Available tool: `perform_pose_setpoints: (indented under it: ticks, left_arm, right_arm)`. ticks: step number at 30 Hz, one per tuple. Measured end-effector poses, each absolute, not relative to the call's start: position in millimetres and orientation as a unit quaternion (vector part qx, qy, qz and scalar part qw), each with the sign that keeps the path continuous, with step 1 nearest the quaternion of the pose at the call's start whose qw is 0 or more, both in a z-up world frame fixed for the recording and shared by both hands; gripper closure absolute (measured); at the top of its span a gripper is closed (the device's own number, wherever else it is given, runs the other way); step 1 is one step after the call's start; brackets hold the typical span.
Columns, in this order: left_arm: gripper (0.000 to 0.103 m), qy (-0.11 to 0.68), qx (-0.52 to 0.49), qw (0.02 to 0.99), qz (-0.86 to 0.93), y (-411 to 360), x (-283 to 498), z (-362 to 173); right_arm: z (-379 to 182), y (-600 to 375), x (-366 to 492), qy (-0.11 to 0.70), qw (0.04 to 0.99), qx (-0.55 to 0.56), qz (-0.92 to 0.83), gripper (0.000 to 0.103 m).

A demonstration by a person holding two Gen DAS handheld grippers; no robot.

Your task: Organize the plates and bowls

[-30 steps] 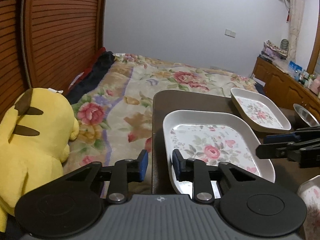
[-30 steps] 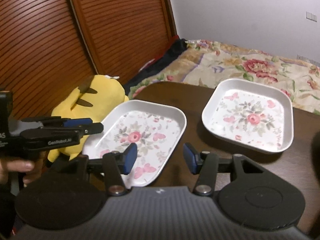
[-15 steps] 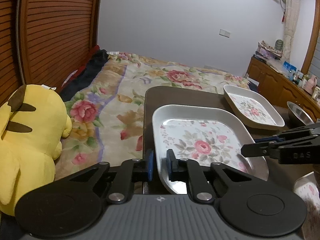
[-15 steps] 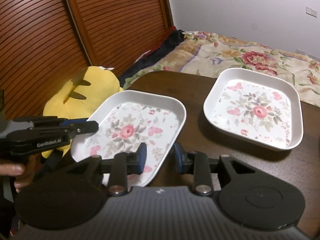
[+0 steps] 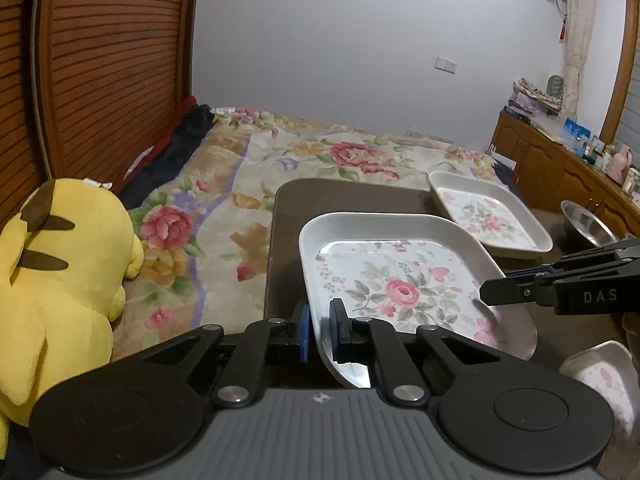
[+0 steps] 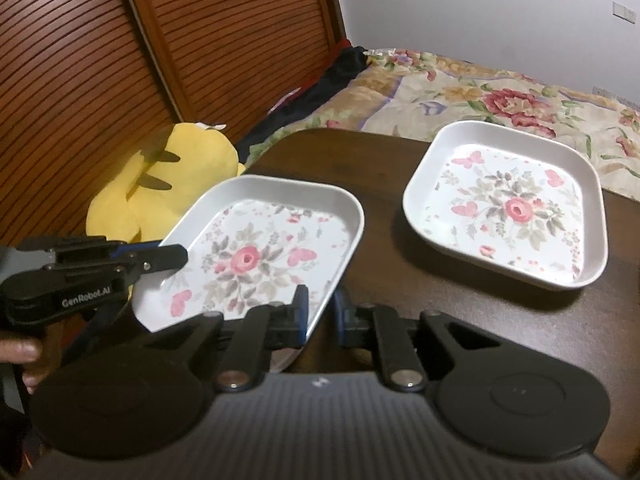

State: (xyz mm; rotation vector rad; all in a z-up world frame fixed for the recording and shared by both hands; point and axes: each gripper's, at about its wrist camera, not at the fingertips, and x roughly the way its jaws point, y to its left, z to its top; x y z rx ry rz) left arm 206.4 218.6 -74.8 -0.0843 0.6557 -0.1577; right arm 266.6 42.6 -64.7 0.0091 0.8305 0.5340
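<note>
Bedding with a big flower print covers the bed (image 5: 320,168), the largest thing I see from both wrist cameras, running back to a pale wall. Slatted wooden doors (image 6: 120,80) stand along its one side, and a yellow plush toy (image 5: 60,272) lies against them beside the bed. A wooden cabinet (image 5: 560,172) crowded with small items sits along the far right in the left view.

My dark brown counter (image 6: 480,320) stands at the bed's edge and carries the dishes. The near plate (image 5: 400,280), a white square one with a rose and butterflies, lies at the counter's corner nearest the toy. A second square plate (image 6: 508,208) of the same pattern lies well apart from it, farther along the counter. A steel bowl (image 5: 588,226) sits beyond that one in the left view, and a smaller floral dish (image 5: 600,376) shows at that view's lower right edge.

My left tool (image 5: 320,330) is clenched on the near plate's rim at one corner, blue pads on either side of the wall. My right tool (image 6: 322,312) is clenched on the same plate at the opposite side, its pads pressing the rim. Each tool shows in the other's camera, reaching in over the plate's edge. A hand (image 6: 24,356) grips the left tool's handle.
</note>
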Motion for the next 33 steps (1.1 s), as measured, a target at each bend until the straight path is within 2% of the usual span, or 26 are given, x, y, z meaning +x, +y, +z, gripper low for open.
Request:
perform_pose_setpoints:
  ticks: [17,33]
  left_arm:
    - [0.091,0.284,-0.020,0.953,-0.100,167,167,-31]
    - [0.091,0.269,-0.010,0.954,-0.129,125,120,-16]
  right_arm:
    - [-29,-9,236,0.356,0.898,0.030,0.256,0.088]
    - [-15,-65,184,0.325,0.911,0.051,0.249,0.088]
